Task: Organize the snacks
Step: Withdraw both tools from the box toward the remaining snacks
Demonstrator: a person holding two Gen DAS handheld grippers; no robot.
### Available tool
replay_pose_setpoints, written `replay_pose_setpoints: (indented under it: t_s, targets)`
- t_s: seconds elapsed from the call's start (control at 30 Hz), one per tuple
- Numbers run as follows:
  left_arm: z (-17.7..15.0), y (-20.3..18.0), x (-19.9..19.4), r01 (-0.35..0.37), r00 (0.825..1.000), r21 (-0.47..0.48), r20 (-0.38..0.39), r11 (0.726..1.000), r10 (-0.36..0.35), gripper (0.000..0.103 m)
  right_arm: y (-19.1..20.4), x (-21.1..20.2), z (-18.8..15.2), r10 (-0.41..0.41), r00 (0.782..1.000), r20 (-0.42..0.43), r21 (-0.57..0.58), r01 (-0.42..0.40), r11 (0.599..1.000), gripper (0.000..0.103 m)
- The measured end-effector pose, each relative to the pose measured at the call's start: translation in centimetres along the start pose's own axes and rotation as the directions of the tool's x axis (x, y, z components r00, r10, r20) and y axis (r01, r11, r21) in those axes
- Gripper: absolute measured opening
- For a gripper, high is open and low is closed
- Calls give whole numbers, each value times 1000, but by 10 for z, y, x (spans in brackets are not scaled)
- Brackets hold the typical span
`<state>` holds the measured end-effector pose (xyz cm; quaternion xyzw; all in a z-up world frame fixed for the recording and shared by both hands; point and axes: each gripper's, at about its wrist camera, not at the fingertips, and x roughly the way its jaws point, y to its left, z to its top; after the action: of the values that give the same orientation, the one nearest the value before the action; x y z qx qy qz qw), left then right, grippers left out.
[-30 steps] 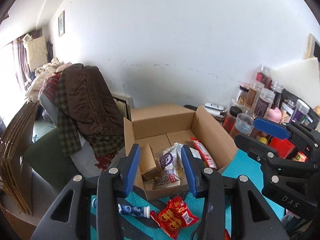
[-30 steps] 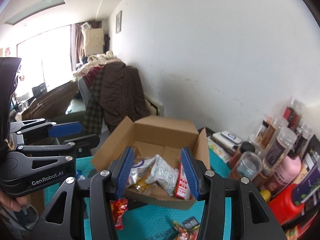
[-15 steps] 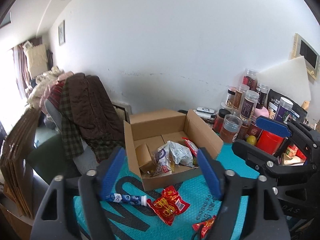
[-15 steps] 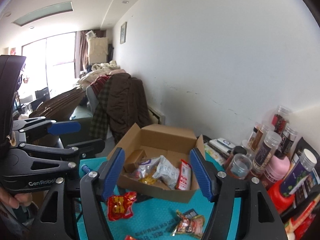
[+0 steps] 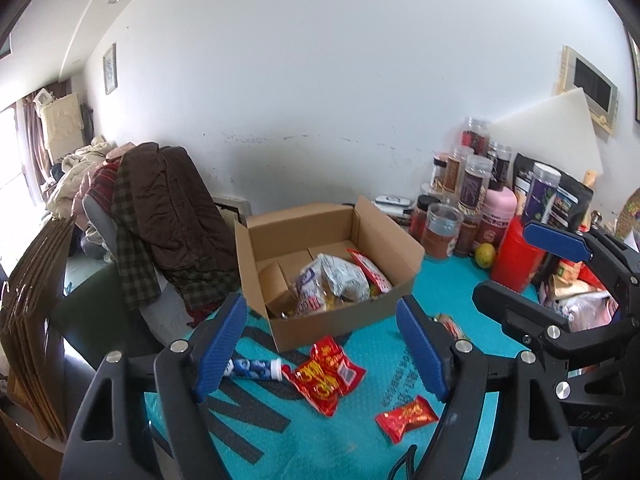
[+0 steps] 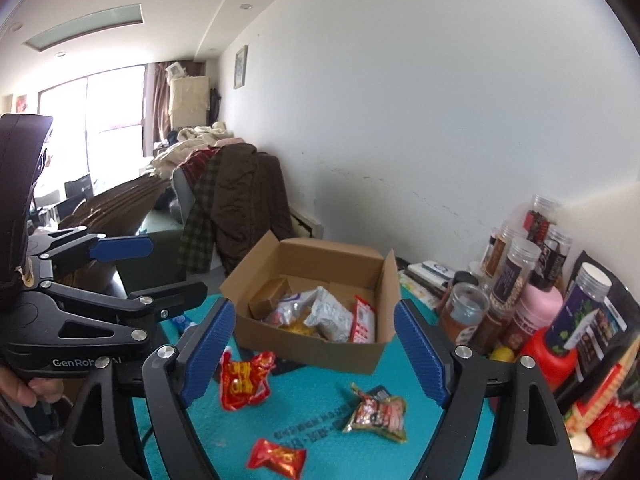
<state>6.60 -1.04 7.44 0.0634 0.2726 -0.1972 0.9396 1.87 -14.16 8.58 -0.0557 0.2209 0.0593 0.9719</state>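
Observation:
An open cardboard box stands on the teal mat and holds several snack packets and a small carton. On the mat in front of it lie a large red packet, a small red packet, a blue-and-white tube and a mixed-colour packet. My left gripper is open and empty above the mat. My right gripper is open and empty, beside the left one.
Jars, bottles and bags crowd the right side against the wall. A chair draped with a brown coat stands left of the table. Flat cardboard sheets lean at the far left.
Both grippers opened wide and drew back from the box, so more of the mat and its loose packets shows.

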Motion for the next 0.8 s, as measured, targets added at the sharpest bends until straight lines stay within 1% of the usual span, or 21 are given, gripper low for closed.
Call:
replay_pose_setpoints:
  t_s: [0.17,0.33,0.43,0.57,0.8]
  targets:
    - [-14,-5,-5,6,1000,8,-6,1000,-6,77,2,-4,-17,6,1000,-21,22,-6,1000,83]
    - [-30,-7,-1,1,1000,15,-18,1000,0,77,5,-2,-36,3,998,-59,39,-1,999,83]
    - [-42,-6,6,30,998,-7,-51,1000,-30,77,7,1,-50,14,996,-84,61,-9,998,83]
    - [-58,0,18,80,992,-46,-96,996,-84,77,10,8,-66,41,992,-121,97,-29,995,83]
    - [-84,5,33,85,985,-83,-142,993,-96,77,12,28,-94,51,979,-195,140,-24,990,83]
